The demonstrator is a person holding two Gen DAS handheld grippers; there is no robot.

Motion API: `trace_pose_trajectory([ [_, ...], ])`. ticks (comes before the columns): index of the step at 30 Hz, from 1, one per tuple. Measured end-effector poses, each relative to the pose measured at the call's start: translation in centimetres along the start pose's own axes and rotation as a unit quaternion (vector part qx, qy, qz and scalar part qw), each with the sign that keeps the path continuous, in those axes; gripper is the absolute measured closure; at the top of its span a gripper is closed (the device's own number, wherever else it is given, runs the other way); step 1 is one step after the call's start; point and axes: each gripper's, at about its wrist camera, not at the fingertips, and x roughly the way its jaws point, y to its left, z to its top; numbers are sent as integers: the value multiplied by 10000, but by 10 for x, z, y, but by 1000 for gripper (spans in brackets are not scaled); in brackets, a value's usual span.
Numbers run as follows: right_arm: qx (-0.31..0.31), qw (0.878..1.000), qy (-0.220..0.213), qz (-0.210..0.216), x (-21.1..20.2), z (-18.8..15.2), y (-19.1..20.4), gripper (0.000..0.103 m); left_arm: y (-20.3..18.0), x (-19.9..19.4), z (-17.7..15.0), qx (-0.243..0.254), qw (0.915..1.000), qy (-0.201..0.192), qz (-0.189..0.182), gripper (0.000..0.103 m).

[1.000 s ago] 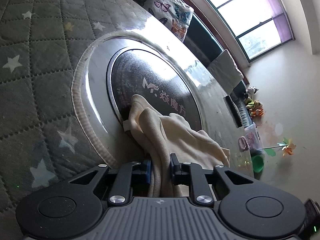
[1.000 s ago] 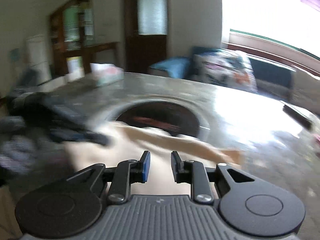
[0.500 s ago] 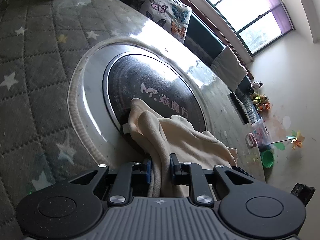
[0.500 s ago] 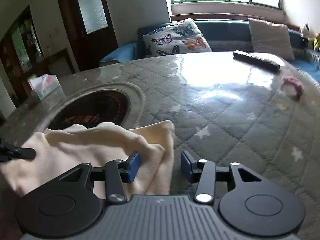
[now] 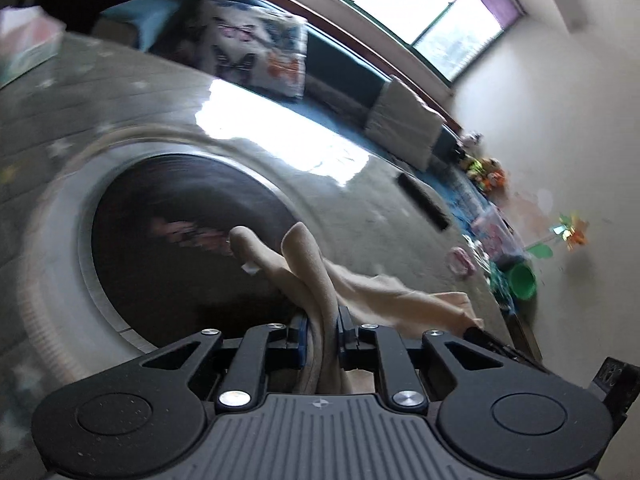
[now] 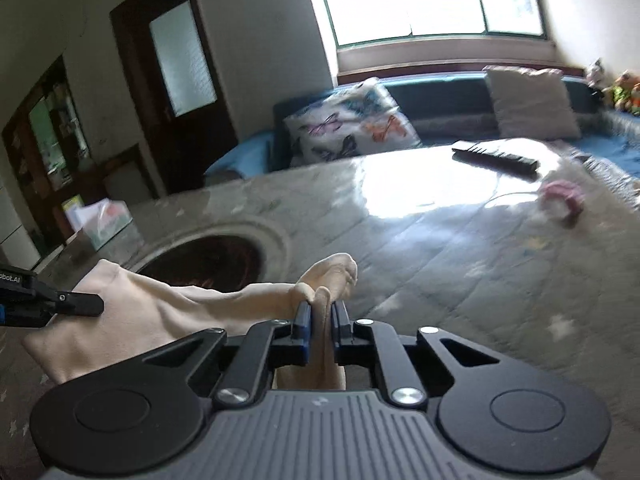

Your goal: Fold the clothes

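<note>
Now, the change: both grippers pinch the same cream garment, where half a second ago only the left one did.
Right gripper: its jaws, spread wide around a bunched corner half a second ago, are closing, and the pads already press on the cloth; a knob of fabric pokes out past the tips.
Left gripper: jaws also closing a touch, pinching a thick gathered fold as before; two lobes of cloth stand up beyond the fingers.
Cream garment: strung between the two grippers at the near edge of the table, sagging in the middle. In the right wrist view it runs left to the other gripper, whose dark tip shows at the far left. Whether its lower part is touching the table I cannot tell, as both views are blurred.
Round dark inset: set in the table just beyond the garment; a second ago the cloth lay draped over its near rim, and now less of it covers the disc.
Quilted table cover: star-patterned; a remote control and a pink item lie far right, well apart from the work; a tissue box sits far left.
Meaning for the task: with two corners held, the garment looks ready to be spread or laid over for a fold; no fold is made yet.
</note>
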Motion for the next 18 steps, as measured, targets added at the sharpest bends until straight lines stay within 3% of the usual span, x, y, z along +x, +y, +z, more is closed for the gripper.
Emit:
trace_pose_trajectory([
  [12,35,9894,-380,-1404,-40,28,-83,94,-103,94,17,727,9933,509,-735,90],
  [16,139,9842,-430,-1713,-43,31,-109,94,-124,117,17,967,9898,674,-801,89],
  [18,222,9819,-401,-1835,-42,30,-120,94,-129,129,18,1131,9886,782,-618,87],
])
